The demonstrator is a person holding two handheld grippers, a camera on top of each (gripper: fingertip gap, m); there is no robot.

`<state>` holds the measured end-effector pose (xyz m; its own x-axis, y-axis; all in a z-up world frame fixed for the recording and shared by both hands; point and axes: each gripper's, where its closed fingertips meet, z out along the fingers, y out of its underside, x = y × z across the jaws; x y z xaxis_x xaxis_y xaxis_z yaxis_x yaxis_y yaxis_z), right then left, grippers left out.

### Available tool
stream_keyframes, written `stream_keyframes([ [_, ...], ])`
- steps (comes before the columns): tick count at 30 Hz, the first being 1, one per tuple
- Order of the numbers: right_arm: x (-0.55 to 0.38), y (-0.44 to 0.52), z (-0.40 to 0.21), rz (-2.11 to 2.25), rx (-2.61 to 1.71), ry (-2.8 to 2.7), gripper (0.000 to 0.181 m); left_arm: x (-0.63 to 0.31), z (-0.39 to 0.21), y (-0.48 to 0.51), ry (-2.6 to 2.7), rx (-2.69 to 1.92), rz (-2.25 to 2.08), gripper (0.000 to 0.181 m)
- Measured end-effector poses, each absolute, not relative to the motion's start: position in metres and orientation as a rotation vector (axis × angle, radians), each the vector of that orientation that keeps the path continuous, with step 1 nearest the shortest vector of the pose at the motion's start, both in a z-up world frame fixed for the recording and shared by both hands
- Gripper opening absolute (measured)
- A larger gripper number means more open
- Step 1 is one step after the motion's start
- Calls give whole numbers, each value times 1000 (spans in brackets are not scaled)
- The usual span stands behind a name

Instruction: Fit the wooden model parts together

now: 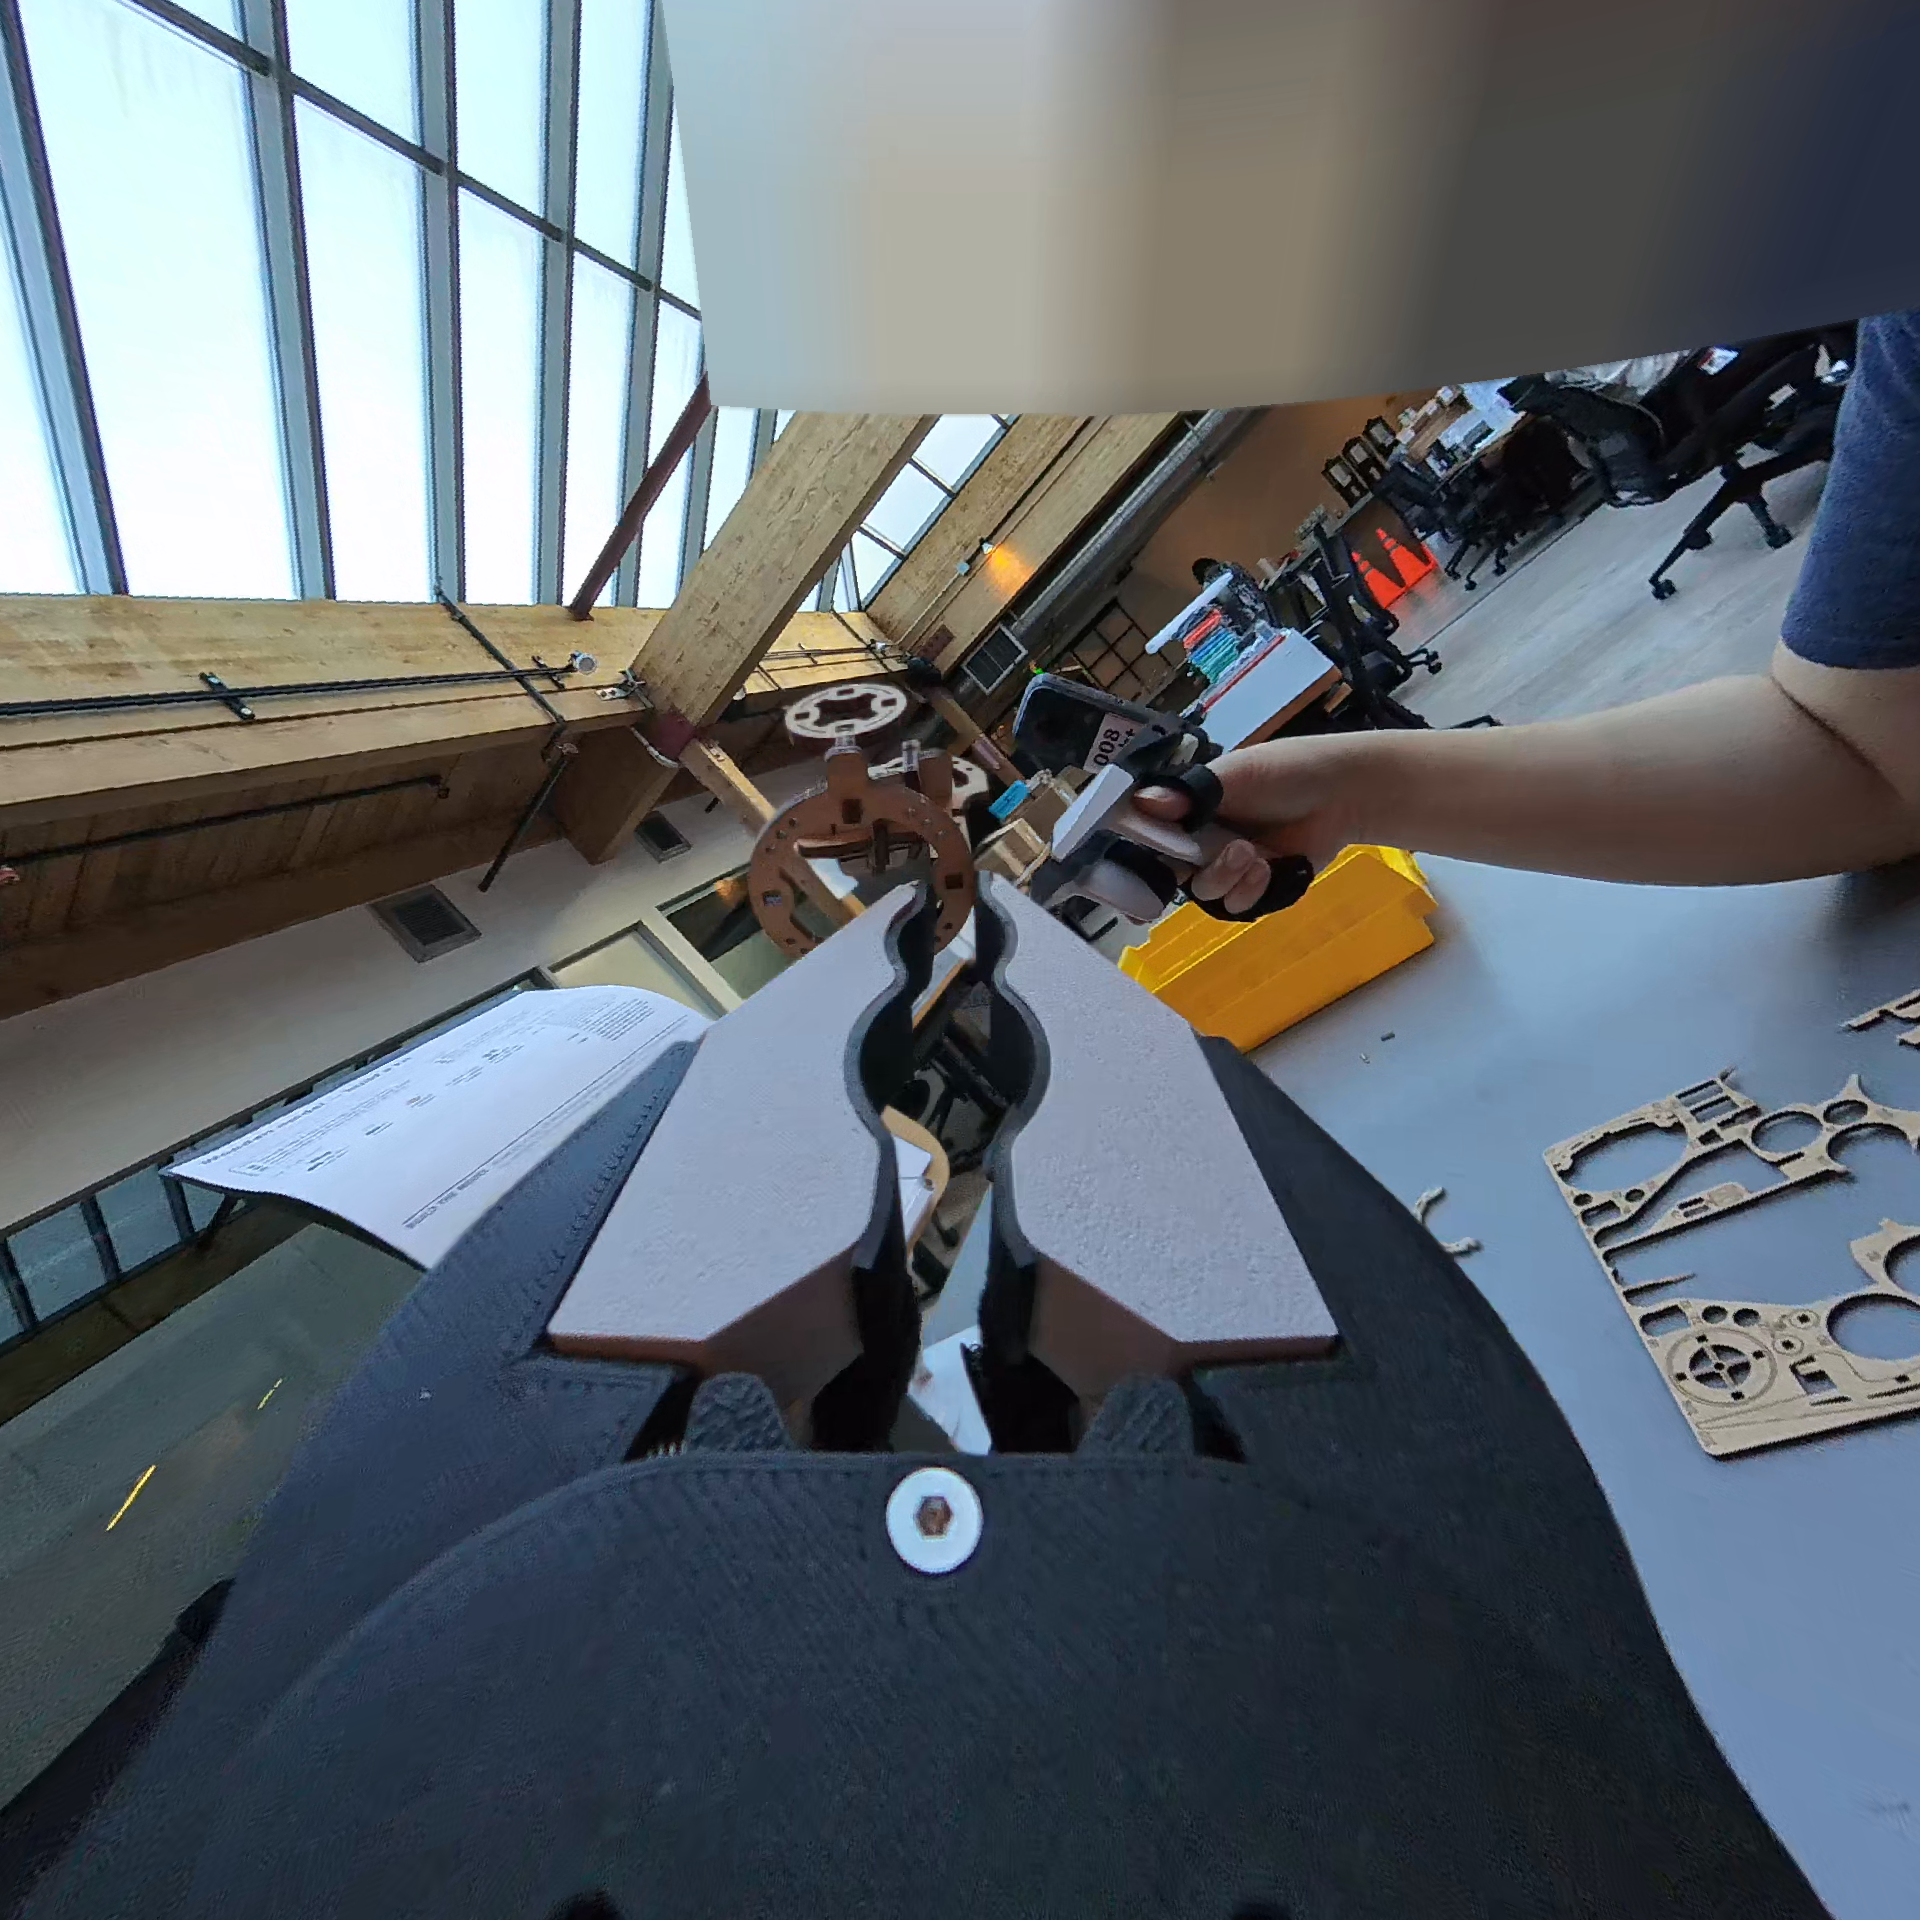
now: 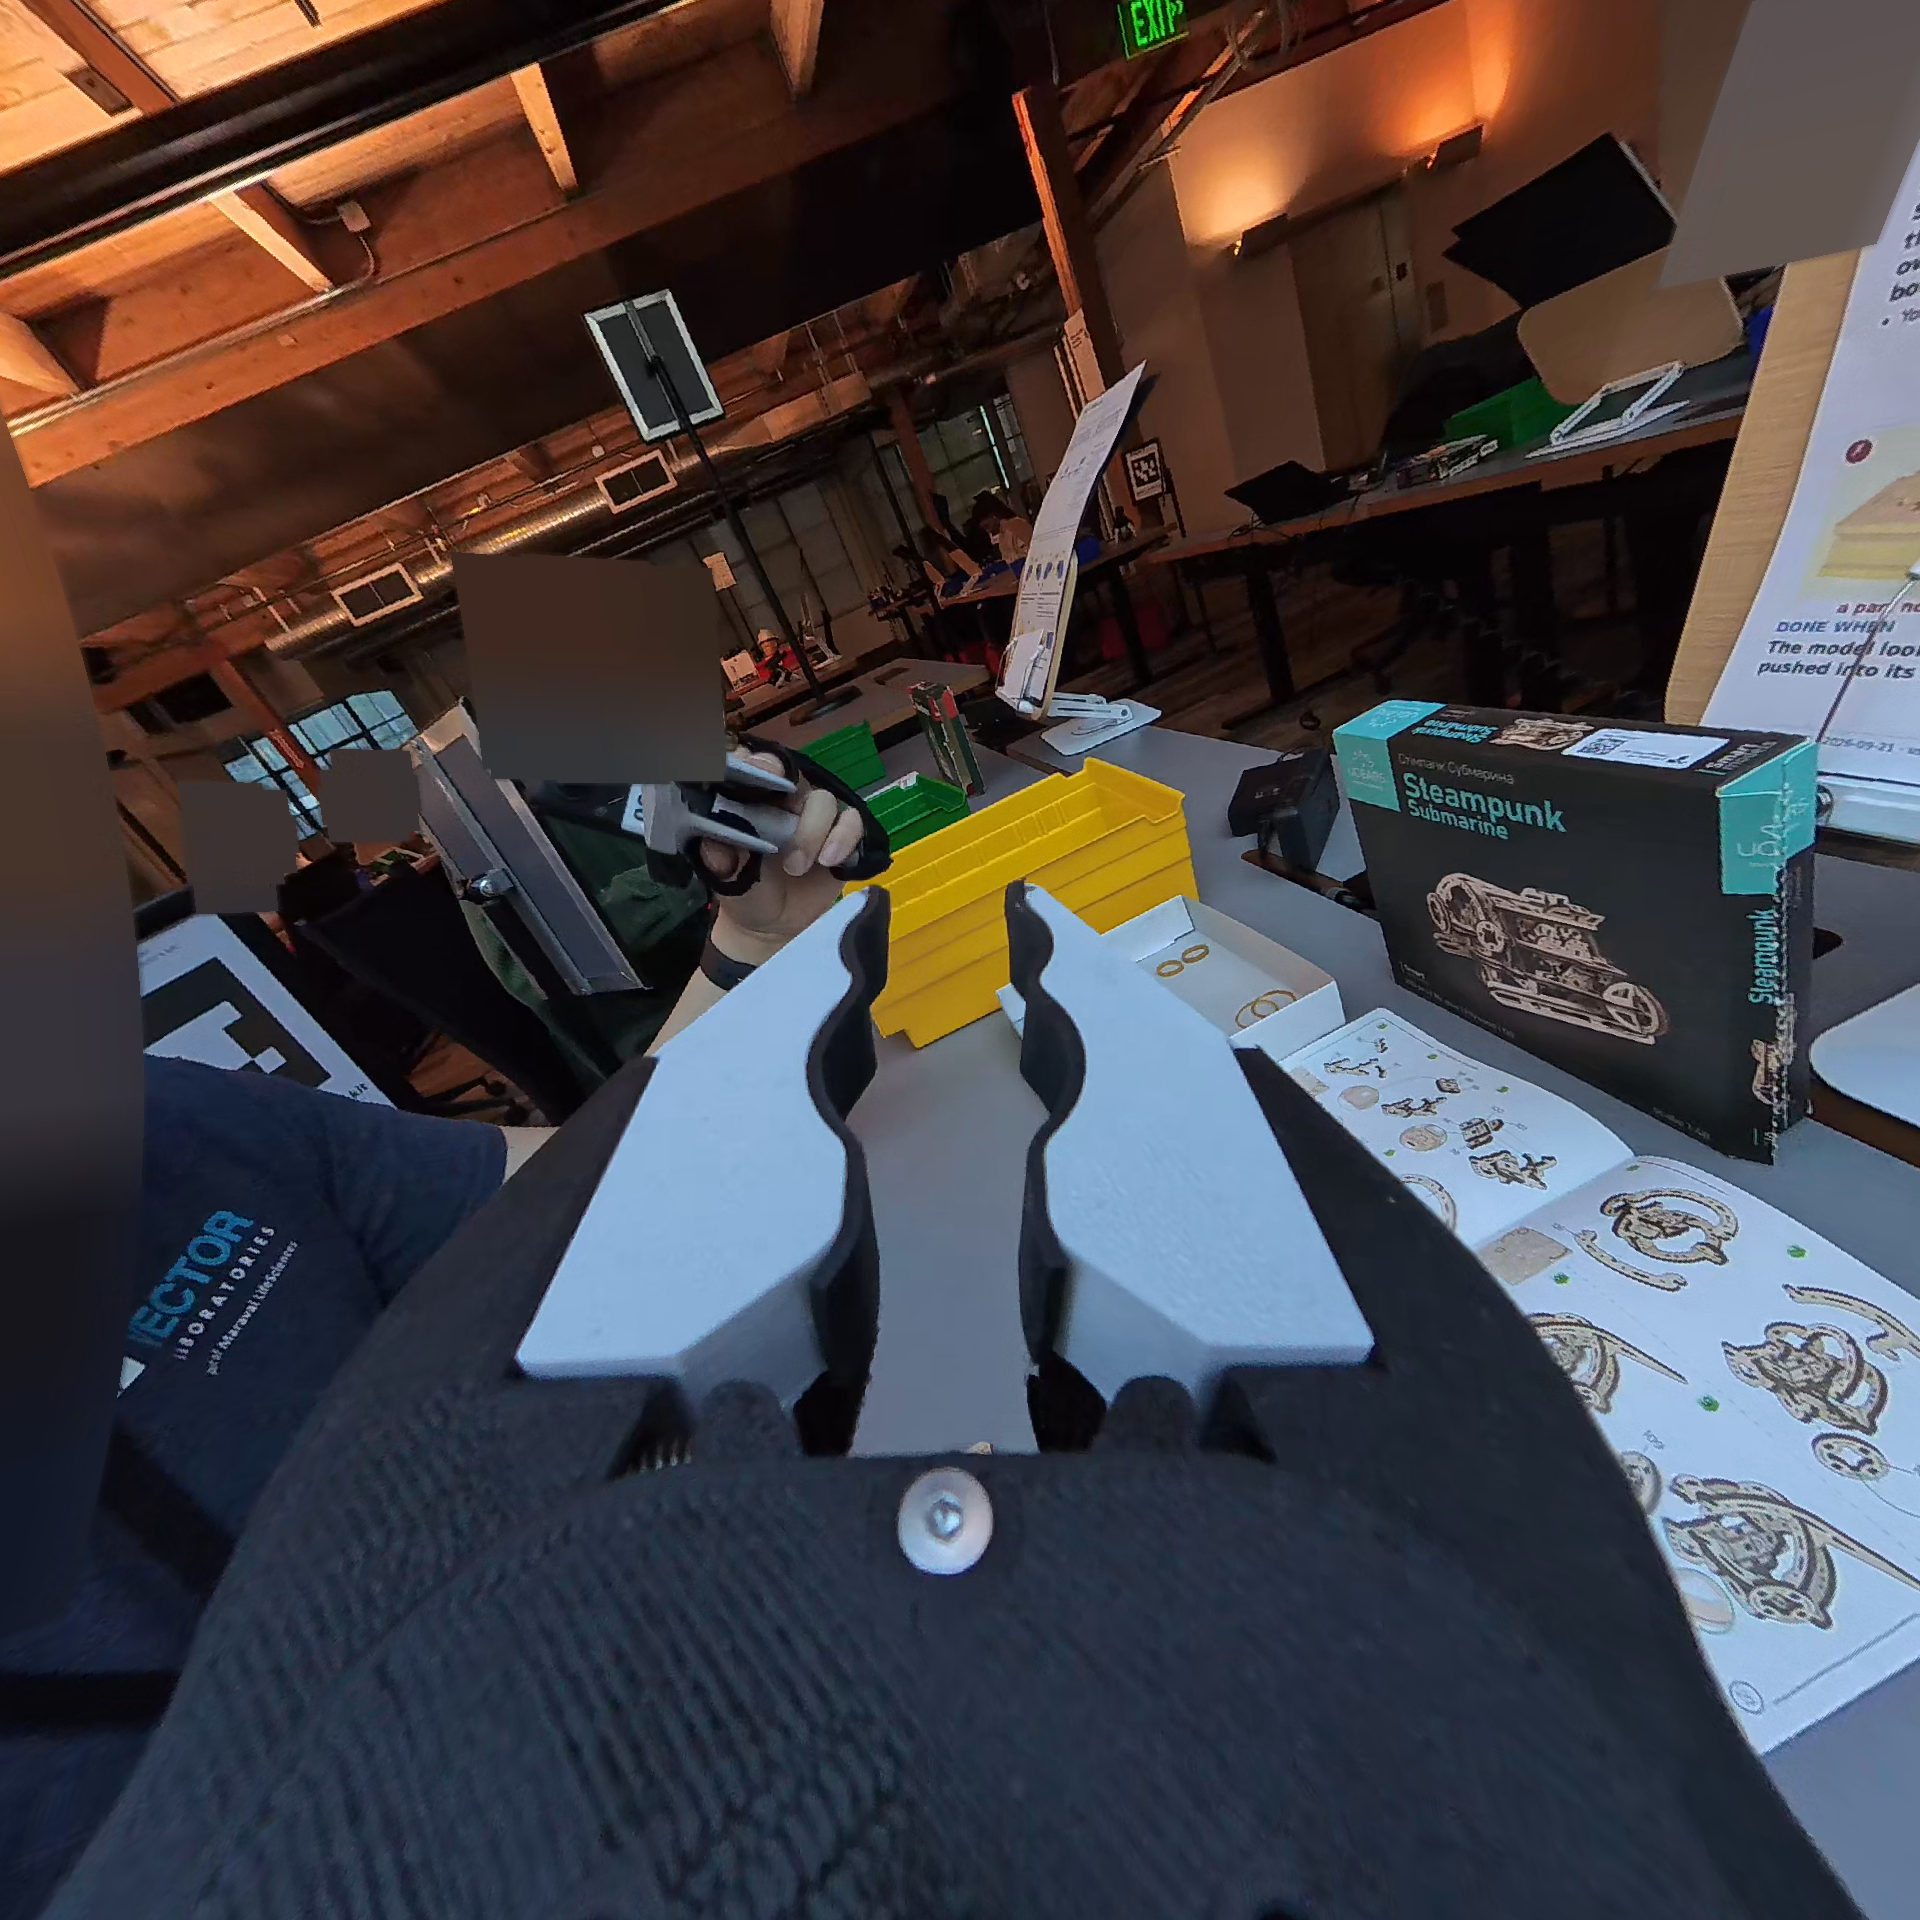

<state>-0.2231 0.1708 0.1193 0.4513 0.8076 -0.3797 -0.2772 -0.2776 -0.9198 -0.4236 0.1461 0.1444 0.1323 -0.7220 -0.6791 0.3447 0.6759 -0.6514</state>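
Observation:
My left gripper (image 1: 951, 896) is shut on the rim of a brown wooden model assembly (image 1: 831, 842), a ring with spokes and small parts on top, and holds it up in the air. A second wooden ring (image 1: 847, 715) shows just behind it. My right gripper (image 2: 945, 902) is open and empty above the grey table (image 2: 935, 1195). A hand (image 1: 1247, 821) holds that right gripper just right of the model in the left wrist view. A laser-cut wooden parts sheet (image 1: 1745, 1278) lies flat on the table.
A yellow bin (image 2: 1039, 831) stands past my right fingertips; it also shows in the left wrist view (image 1: 1288, 956). A small white box (image 2: 1236, 987), an open instruction booklet (image 2: 1662, 1351) and the dark model box (image 2: 1579, 914) are at the right. A paper sheet (image 1: 436, 1112) stands at the left. My right fingertips sit around 20 cm from my left ones.

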Motion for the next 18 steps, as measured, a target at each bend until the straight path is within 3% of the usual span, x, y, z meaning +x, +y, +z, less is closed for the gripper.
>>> stream_keyframes([
  [18,-222,175,113,1118,-1529,-485,22,-472,155,100,1187,-50,-1166,5],
])
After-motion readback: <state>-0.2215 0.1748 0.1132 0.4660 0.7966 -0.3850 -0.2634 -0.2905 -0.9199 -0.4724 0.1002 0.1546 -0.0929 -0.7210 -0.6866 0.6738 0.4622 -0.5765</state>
